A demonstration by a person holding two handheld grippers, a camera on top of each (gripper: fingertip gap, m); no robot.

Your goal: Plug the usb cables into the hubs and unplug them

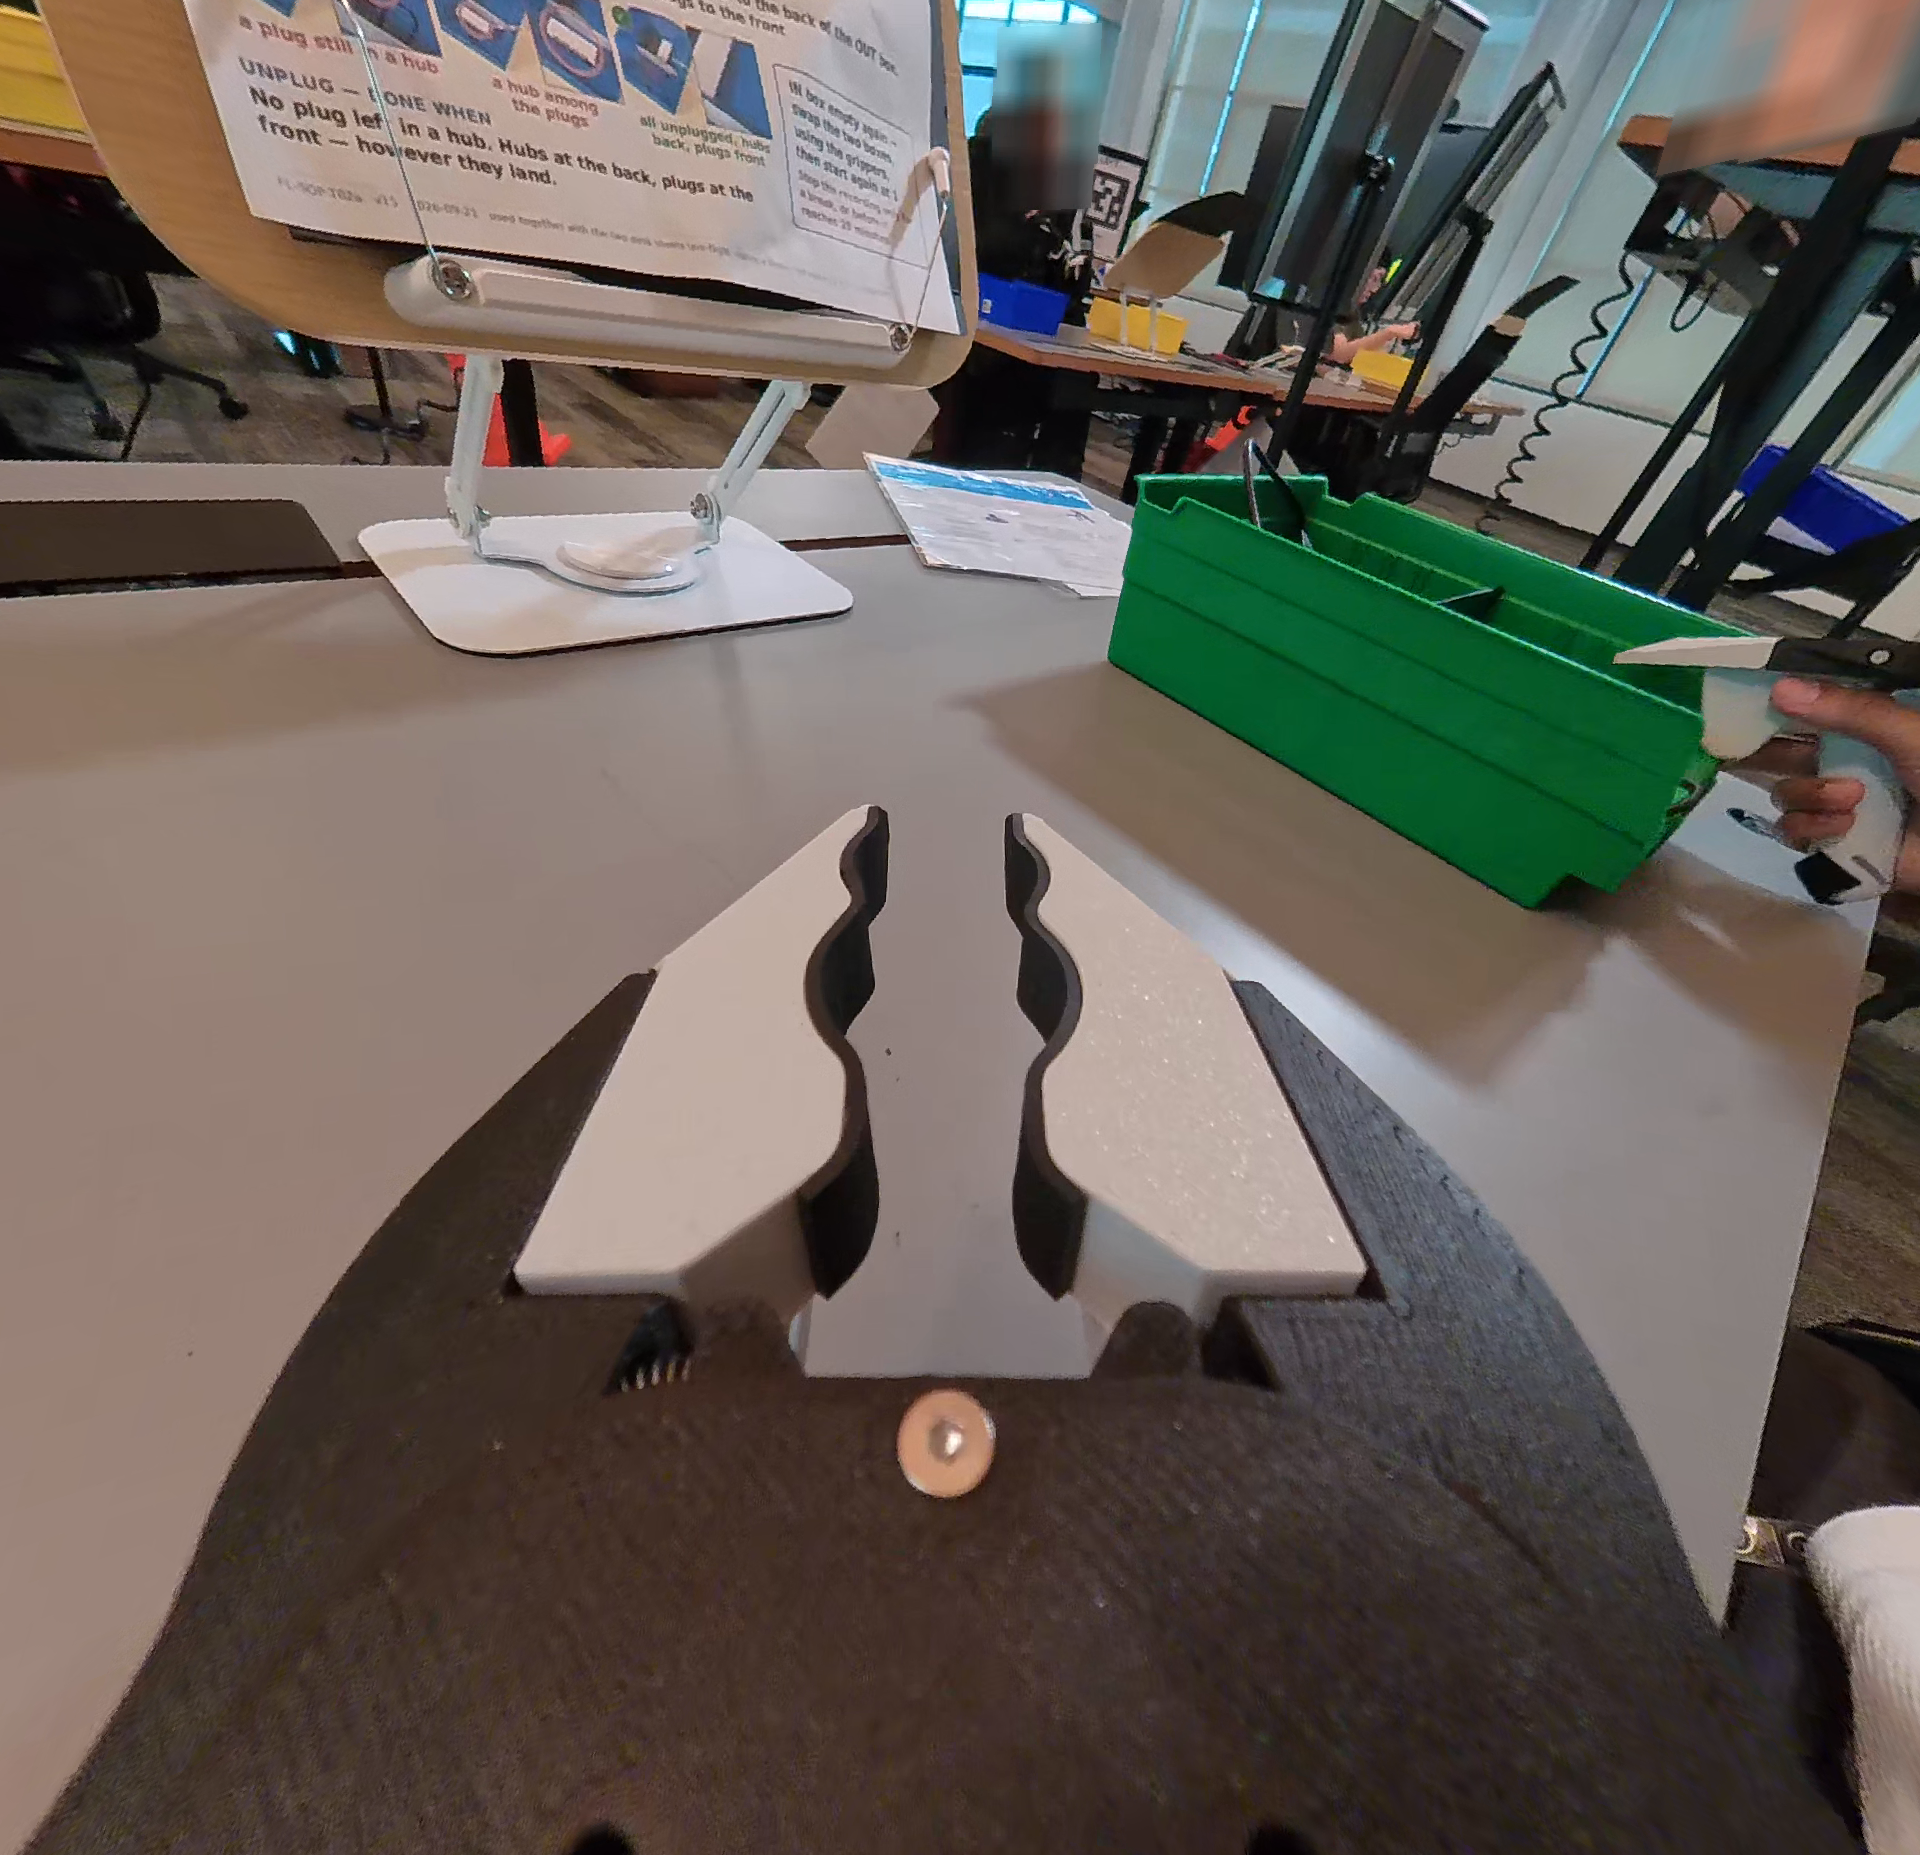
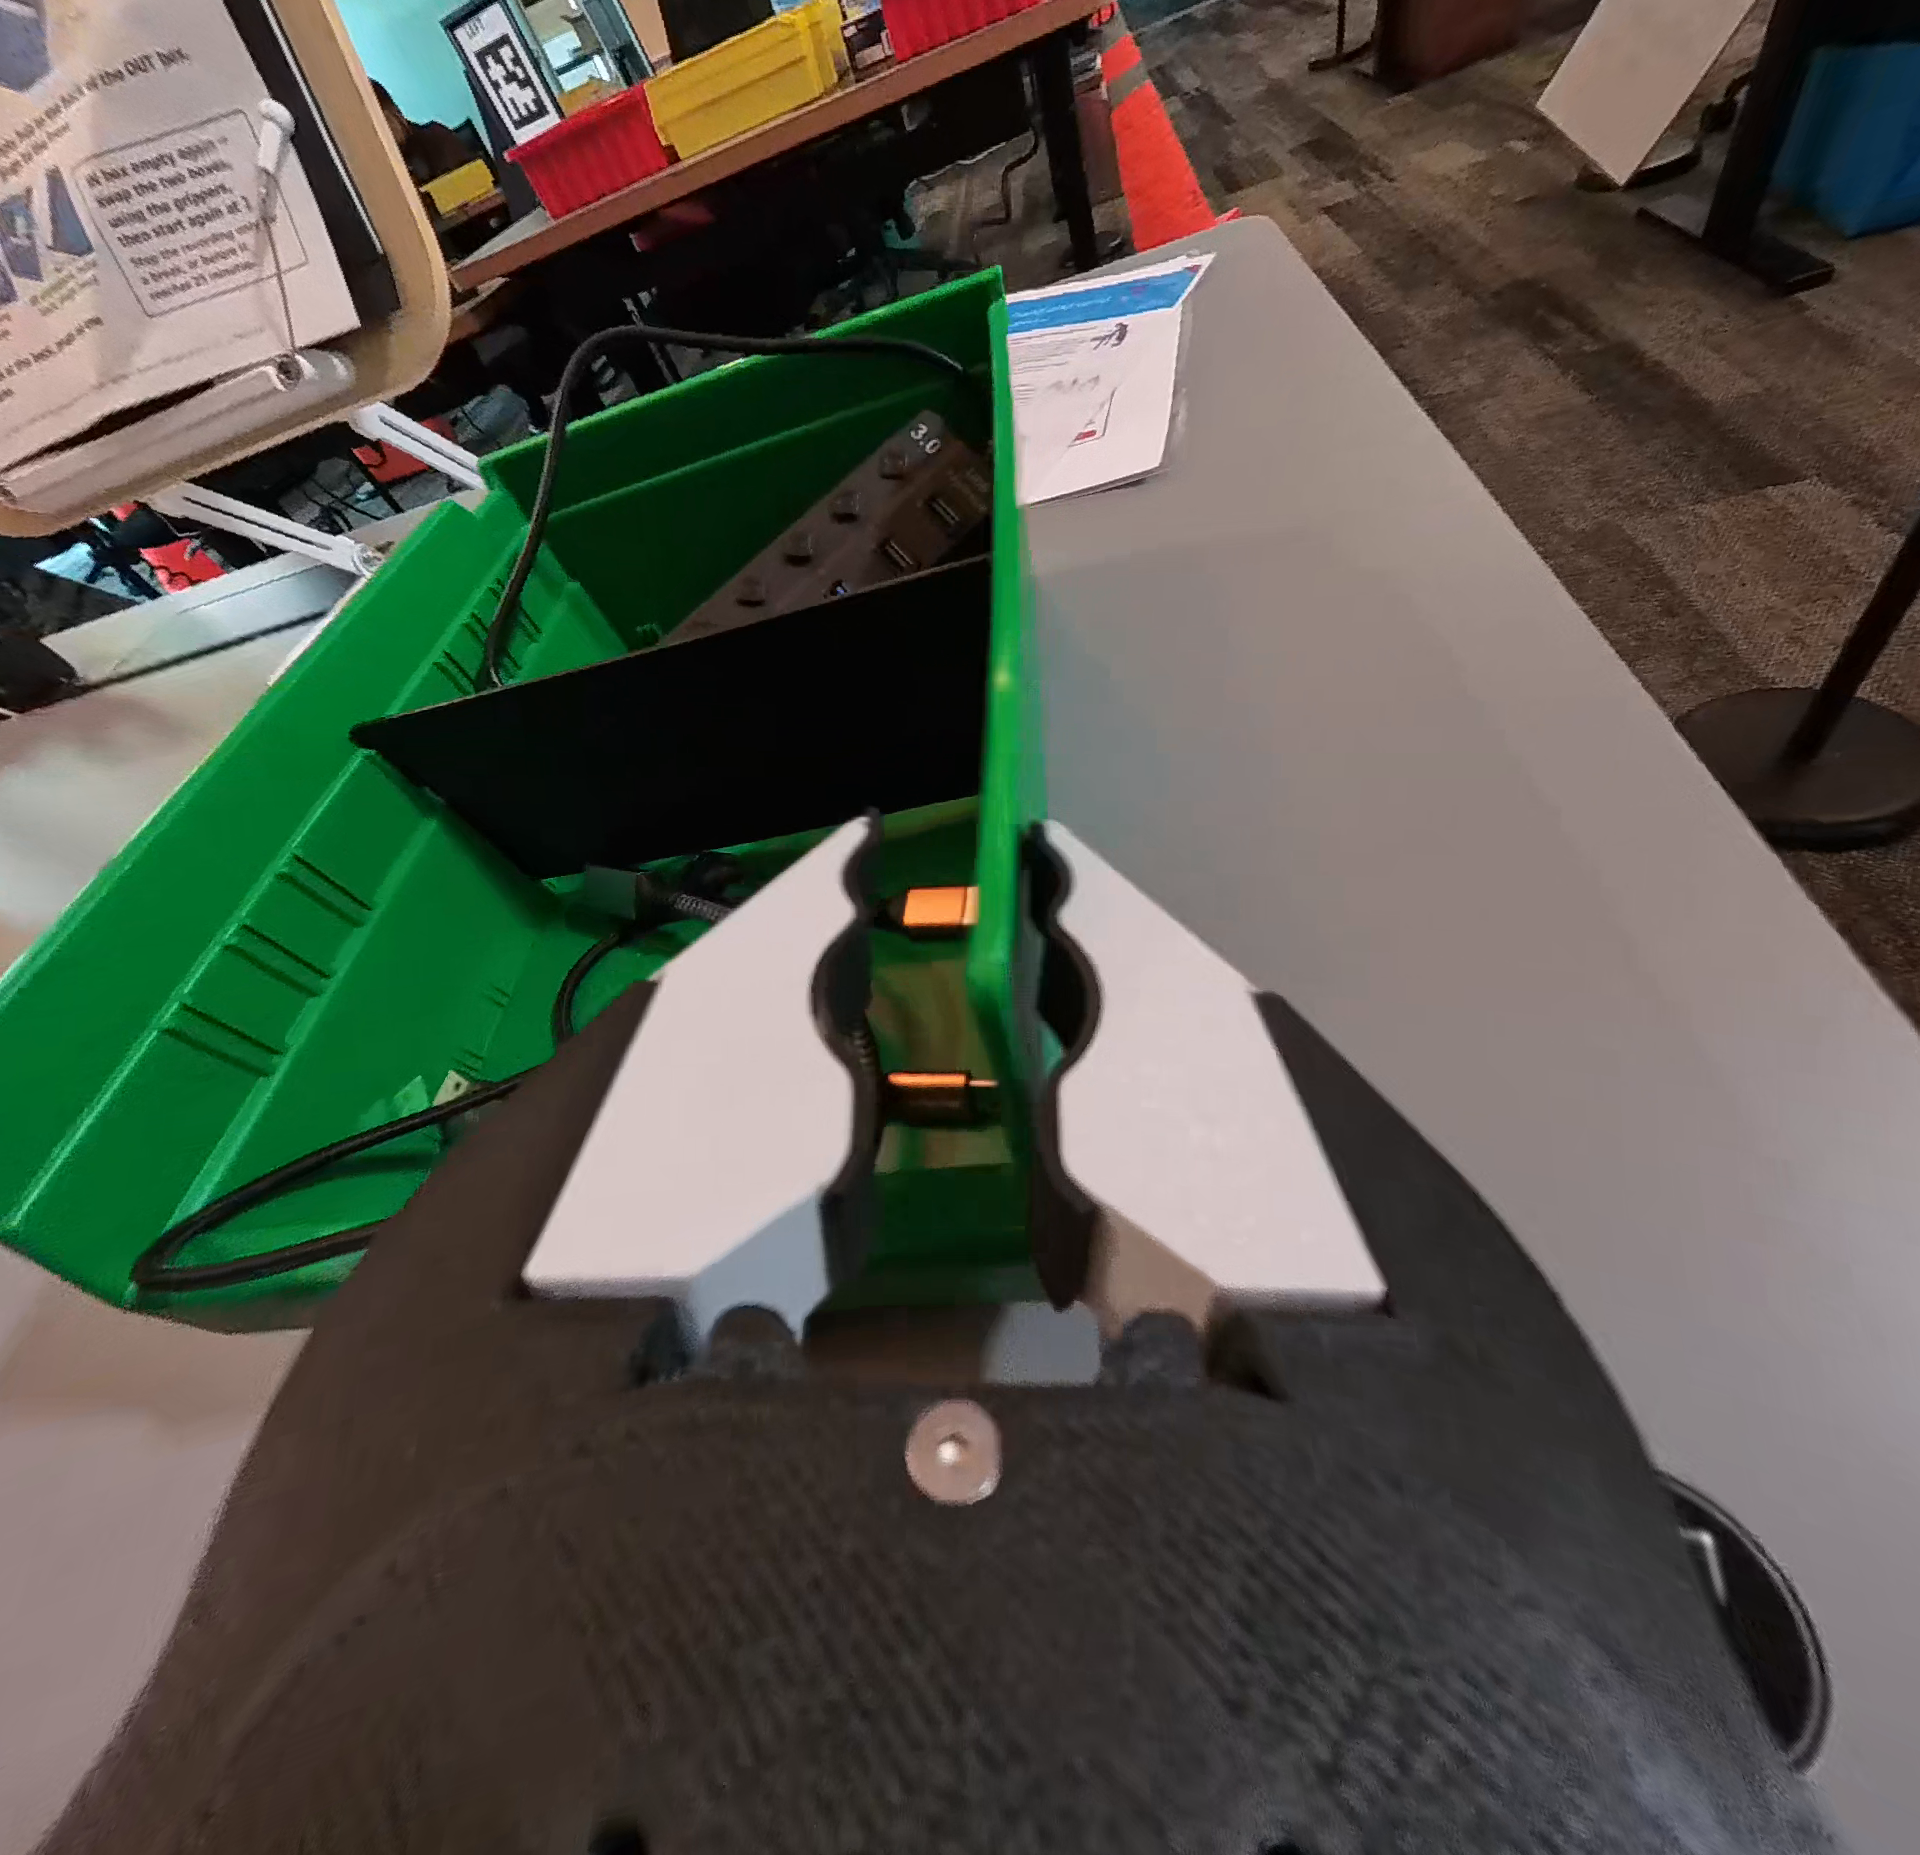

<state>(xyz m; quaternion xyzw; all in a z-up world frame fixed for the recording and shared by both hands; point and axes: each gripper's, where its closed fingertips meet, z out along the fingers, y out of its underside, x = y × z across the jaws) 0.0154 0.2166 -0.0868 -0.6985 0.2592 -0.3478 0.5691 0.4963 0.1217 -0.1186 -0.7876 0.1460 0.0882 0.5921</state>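
In the green bin, orange-tipped usb cables before a grey hub

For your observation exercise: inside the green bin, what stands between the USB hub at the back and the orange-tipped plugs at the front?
A black divider panel crosses the green bin, separating the USB hub from the plugs; the right wrist view shows it.

Our left gripper hovers level, fingers parted with nothing between them. Our right gripper angles downward, fingers likewise apart.
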